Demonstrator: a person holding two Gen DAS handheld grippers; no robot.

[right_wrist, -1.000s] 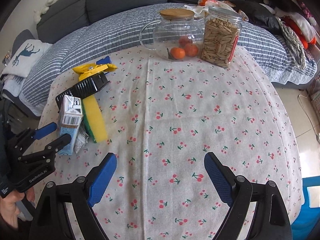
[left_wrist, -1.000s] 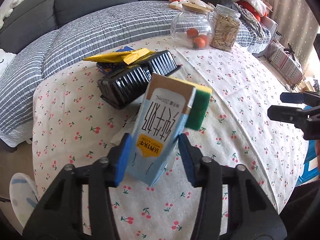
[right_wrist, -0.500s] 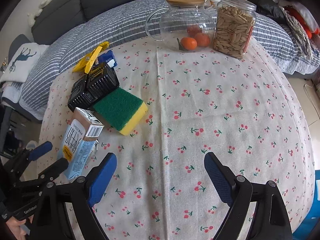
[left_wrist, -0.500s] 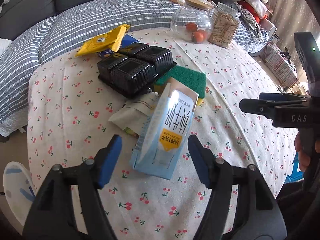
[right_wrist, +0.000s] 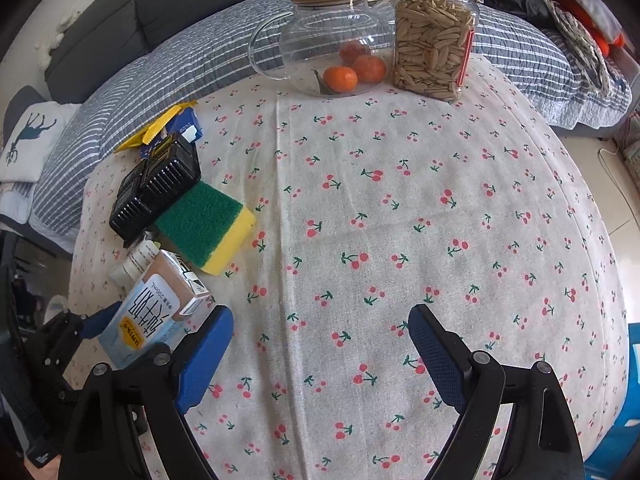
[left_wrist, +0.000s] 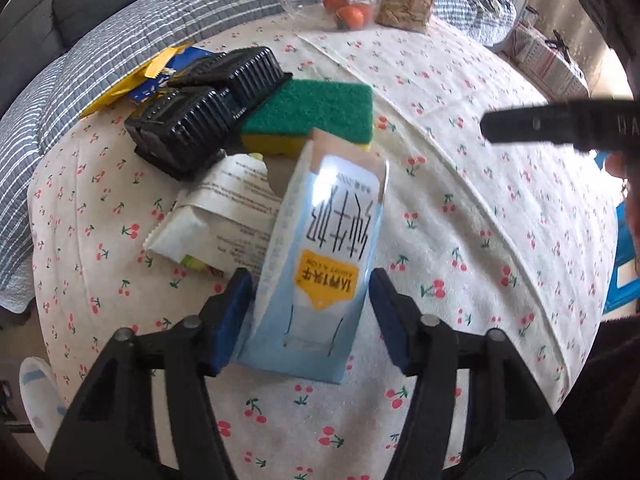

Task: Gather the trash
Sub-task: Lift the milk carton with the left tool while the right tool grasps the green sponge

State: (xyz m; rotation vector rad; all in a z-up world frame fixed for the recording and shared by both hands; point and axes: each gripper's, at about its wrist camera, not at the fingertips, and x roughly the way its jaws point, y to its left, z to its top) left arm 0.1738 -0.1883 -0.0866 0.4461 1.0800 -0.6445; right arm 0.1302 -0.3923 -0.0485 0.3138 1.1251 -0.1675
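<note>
The left gripper (left_wrist: pixel 310 312) closes its fingers around the milk carton (left_wrist: pixel 324 264), not yet pinching it, to regrip; the right gripper (right_wrist: pixel 320 344) waits open.

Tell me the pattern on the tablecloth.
Small red cherries with green stems on a white tablecloth; clearest in the right wrist view.

Right of the green-and-yellow sponge (right_wrist: pixel 205 227) the cherry-print tablecloth (right_wrist: pixel 420 216) lies bare and passable up to the glass teapot (right_wrist: pixel 328 44) and seed jar (right_wrist: pixel 434 40) beyond it, while a black tray (right_wrist: pixel 156 184), wrappers (left_wrist: pixel 228 216) and milk carton (left_wrist: pixel 326 264) crowd its left.
</note>
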